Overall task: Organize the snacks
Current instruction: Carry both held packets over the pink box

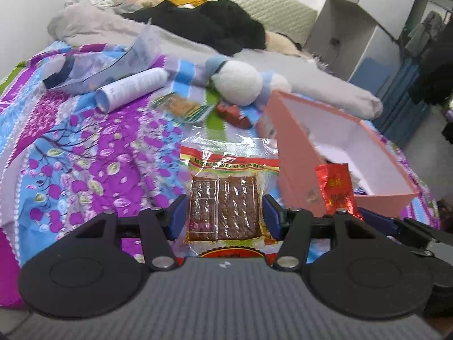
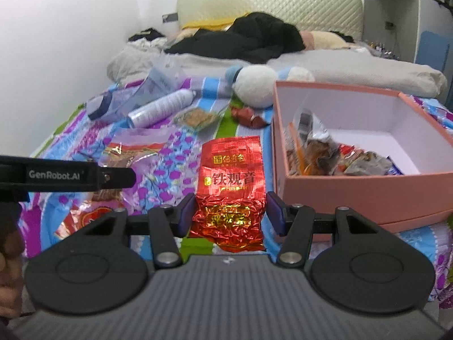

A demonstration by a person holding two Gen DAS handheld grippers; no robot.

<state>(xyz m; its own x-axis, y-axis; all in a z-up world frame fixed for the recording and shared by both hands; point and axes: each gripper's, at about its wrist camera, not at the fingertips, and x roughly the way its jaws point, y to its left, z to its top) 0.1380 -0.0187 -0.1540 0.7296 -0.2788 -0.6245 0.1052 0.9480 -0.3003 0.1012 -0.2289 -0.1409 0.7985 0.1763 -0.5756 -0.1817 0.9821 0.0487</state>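
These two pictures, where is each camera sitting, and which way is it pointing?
Left wrist view: sits on the left gripper, facing forward and down over the bed; its fingers clamp a clear packet of brown dried tofu.
Right wrist view: sits on the right gripper, facing the headboard; its fingers clamp a red foil tea packet, and the other gripper's finger pokes in from the left.
Both show the pink box, tea packet and white plush toy.

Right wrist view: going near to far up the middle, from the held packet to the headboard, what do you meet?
Crinkled red foil tea packet → small red-wrapped snack → round white plush toy → heap of black clothing → cream quilted headboard.
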